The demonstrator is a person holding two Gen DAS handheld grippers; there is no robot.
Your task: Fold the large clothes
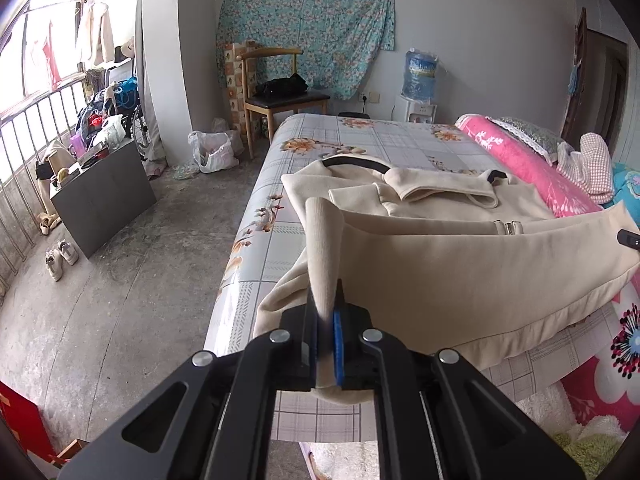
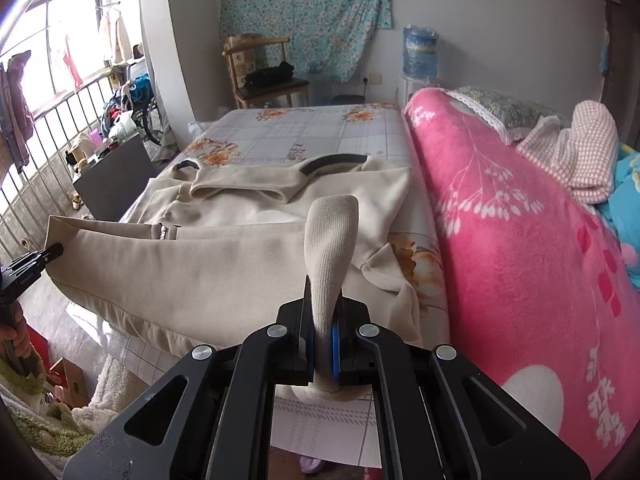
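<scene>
Left tongs (image 1: 326,320) pressed together on the ribbed hem of the beige knit jacket (image 1: 460,272), a fold of rib sticking up above the black fingers and blue pads (image 1: 338,354). Right tongs (image 2: 322,332) same state, pinching the other end of that hem, rib bunched upright between the pads. Hem edge is lifted off the bed and stretched between the two tongs, sagging a bit in the middle; the left tongs also show at the left edge of the right wrist view, touching the jacket corner. Rest of the jacket lies flat on the grey checked bedsheet with orange flowers (image 1: 360,136), collar end away from the tongs, black trim at neckline, both sleeves folded across the chest, metal zipper ends visible along the raised front edge. Pink floral blanket (image 2: 520,240) is rolled up just beside the jacket on the right, a pink-and-white checked cloth (image 2: 576,148) and a lace-edged pillow (image 2: 496,110) on top of it. Beyond the bed: wooden chair with a black bundle on the seat (image 1: 280,92), turquoise floral cloth pinned on the wall (image 1: 308,20), blue water jug on a white dispenser (image 1: 419,76). Left of the bed on the concrete floor: dark grey cabinet (image 1: 104,196), white plastic bag (image 1: 212,152), a pair of white shoes (image 1: 60,258), window railing with clothes hanging.
</scene>
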